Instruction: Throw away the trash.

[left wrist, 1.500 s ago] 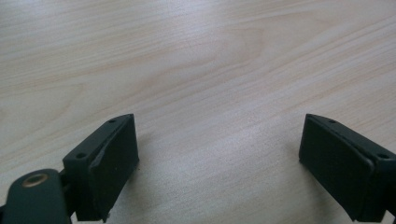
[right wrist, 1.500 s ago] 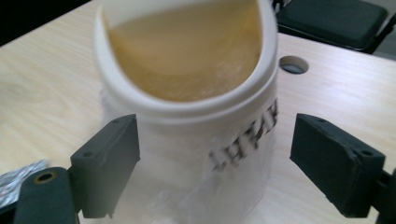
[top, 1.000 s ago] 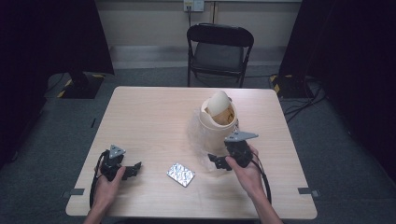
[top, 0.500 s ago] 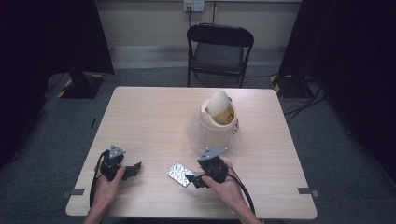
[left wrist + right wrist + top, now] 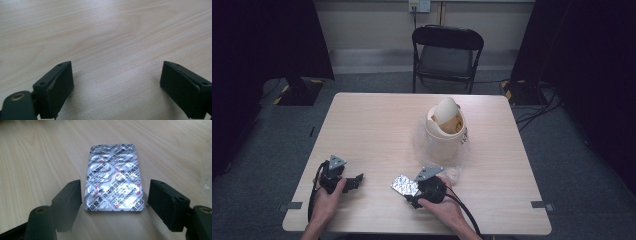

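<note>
Blister pack (image 5: 114, 178) lies flat on the worktop (image 5: 37, 157); right tongs (image 5: 115, 202), just closing, straddle it untouched and might skid it away. Left tongs (image 5: 117, 86) spread, empty.

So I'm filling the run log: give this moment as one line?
right gripper: closing around blister pack, not yet gripping | left gripper: open, nothing between | bin: lid tilted

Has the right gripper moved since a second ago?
Yes. The right gripper went from beside the bin toward the table's near edge, to the blister pack.
</note>
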Motion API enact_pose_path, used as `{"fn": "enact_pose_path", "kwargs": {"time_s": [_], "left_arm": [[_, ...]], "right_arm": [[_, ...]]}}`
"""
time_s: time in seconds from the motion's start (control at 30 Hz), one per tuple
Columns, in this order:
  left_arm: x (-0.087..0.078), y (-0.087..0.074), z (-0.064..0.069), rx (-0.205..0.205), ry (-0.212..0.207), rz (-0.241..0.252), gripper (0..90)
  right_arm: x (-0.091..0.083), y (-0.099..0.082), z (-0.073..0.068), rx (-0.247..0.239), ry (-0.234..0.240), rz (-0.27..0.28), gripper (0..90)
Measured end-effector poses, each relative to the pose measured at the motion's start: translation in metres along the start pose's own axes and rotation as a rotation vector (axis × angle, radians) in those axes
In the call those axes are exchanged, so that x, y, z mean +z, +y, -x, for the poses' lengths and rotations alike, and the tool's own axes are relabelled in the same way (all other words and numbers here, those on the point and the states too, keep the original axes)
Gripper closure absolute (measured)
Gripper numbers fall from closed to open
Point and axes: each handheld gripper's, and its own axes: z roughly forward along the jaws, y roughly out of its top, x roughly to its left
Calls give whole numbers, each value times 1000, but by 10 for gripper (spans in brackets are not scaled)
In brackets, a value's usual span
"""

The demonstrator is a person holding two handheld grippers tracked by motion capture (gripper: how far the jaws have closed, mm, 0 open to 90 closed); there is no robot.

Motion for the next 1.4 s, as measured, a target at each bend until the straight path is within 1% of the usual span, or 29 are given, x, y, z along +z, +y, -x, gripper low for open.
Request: {"fn": "enact_pose_path", "kwargs": {"time_s": [0.1, 0.2, 0.3, 0.37, 0.43, 0.8, 0.97, 1.07, 1.13, 1.37, 1.4], "left_arm": [[0, 0, 0, 1, 0, -1, 109], [0, 0, 0, 1, 0, 0, 110], [0, 0, 0, 1, 0, -1, 110], [0, 0, 0, 1, 0, -1, 109], [0, 0, 0, 3, -1, -1, 108], [0, 0, 0, 3, 0, 0, 108], [0, 0, 0, 3, -1, -1, 108], [0, 0, 0, 3, 0, 0, 108], [0, 0, 0, 3, 0, 0, 108], [0, 0, 0, 3, 0, 0, 108], [0, 0, 0, 3, 0, 0, 108]], "right_arm": [[3, -3, -3, -13, -5, 2, 254], [4, -5, -8, -43, -34, 12, 251], [5, -7, -11, -57, -54, 23, 254], [5, -6, -12, -51, -51, 22, 265], [5, -6, -11, -47, -56, 32, 334], [4, -4, -9, -29, -54, 27, 339], [-5, 1, -8, -15, -44, 62, 340], [-10, 3, -6, -15, -49, 79, 340], [-13, 4, -5, -1, -46, 86, 340], [-24, 9, -1, 11, -54, 115, 340], [-27, 10, 0, 17, -56, 121, 340]]}}
